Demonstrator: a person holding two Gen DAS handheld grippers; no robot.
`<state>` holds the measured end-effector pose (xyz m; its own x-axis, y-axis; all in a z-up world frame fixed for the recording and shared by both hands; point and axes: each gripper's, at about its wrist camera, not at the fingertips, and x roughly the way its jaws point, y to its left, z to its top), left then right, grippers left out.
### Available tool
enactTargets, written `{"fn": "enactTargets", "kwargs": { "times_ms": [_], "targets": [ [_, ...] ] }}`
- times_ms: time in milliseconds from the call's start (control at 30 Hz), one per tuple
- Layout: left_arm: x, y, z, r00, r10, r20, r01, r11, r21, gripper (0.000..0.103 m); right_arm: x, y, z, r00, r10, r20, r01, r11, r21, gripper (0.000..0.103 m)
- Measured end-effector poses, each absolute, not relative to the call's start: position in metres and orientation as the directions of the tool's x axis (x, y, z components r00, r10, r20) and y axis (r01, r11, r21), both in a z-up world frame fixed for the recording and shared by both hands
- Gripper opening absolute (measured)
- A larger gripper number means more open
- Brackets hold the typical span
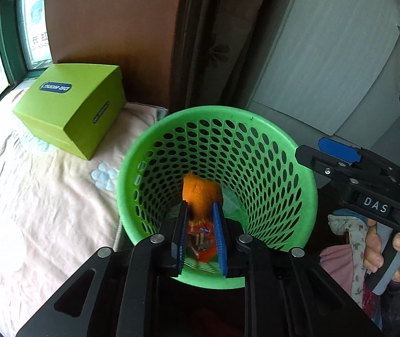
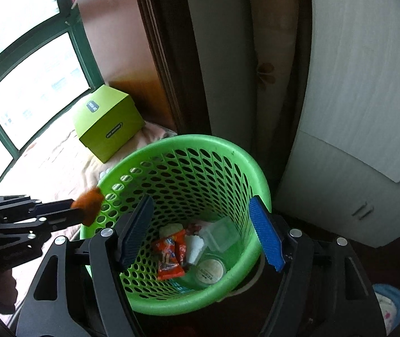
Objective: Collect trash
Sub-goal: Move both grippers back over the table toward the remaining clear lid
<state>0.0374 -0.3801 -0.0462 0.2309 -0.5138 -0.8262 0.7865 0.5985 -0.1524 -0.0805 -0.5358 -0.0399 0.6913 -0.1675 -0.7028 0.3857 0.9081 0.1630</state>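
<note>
A green perforated plastic basket (image 1: 292, 151) (image 2: 252, 168) stands beside the bed. Inside it lie orange snack wrappers (image 2: 170, 255), a white crumpled piece (image 2: 195, 247), a clear plastic tub (image 2: 222, 233) and a round lid (image 2: 209, 269). My left gripper (image 1: 201, 210) (image 2: 84, 210) is shut on an orange peel (image 1: 200, 193) (image 2: 88, 203) and holds it over the basket's left rim. My right gripper (image 2: 202, 230) is open and empty above the basket mouth; it shows at the right of the left wrist view (image 1: 337, 154).
A lime-green cardboard box (image 1: 73, 109) (image 2: 110, 120) lies on the pink bedsheet (image 1: 31, 196) near the window. A dark wooden door frame (image 1: 197, 42) and a grey-white cabinet (image 2: 354, 112) stand behind the basket. Floral cloth (image 1: 351, 238) lies at the lower right.
</note>
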Motion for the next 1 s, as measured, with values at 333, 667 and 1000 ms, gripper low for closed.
{"fn": "enactTargets", "kwargs": {
  "times_ms": [333, 667, 1000],
  "targets": [
    [0.035, -0.386, -0.048, 0.226, -0.521, -0.823, 0.785, 0.598, -0.163, 0.031, -0.086, -0.535, -0.040, 0.695, -0.165, -0.699, 0.391, 0.903, 0.175, 0.071],
    [0.047, -0.352, -0.044, 0.283, -0.501, -0.818, 0.734, 0.662, -0.152, 0.051, -0.085, -0.525, -0.044, 0.694, -0.139, -0.706, 0.377, 0.906, 0.192, 0.075],
    [0.072, -0.298, -0.044, 0.343, -0.470, -0.814, 0.653, 0.742, -0.153, 0.071, -0.068, -0.495, -0.044, 0.704, -0.081, -0.706, 0.311, 0.929, 0.203, 0.081]
  ]
}}
